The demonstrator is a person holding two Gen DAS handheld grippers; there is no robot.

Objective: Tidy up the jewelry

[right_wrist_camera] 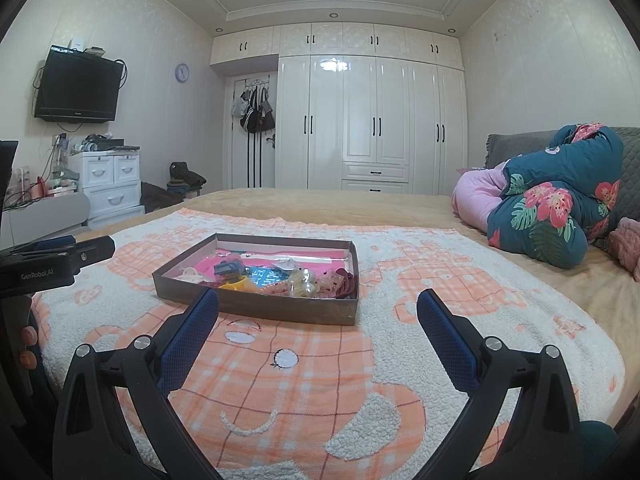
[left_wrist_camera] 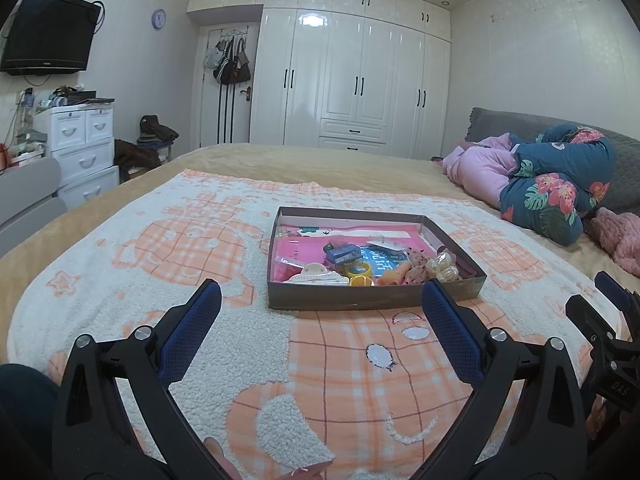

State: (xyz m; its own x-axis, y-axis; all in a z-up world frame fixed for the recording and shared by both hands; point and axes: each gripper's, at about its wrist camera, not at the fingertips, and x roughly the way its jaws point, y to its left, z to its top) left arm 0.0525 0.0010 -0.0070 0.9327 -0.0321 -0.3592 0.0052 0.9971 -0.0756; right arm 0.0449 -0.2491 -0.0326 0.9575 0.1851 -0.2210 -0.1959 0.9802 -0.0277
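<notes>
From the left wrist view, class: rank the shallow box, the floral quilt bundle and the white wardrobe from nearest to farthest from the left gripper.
1. Shallow box: just ahead of the left gripper, on the blanket between its open fingers.
2. Floral quilt bundle: farther back, on the bed's right side.
3. White wardrobe: farthest, against the back wall.

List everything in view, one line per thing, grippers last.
box: one, brown, on the blanket, holding mixed trinkets
yellow ring: one, in the box, near its front wall
blanket: one, white and orange, over the bed
quilt: one, floral blue, far right on the bed
wardrobe: one, white, back wall
TV: one, black, left wall
drawers: one unit, white, under the TV
left gripper: open, empty, short of the box
right gripper: open, empty, short of the box
</notes>
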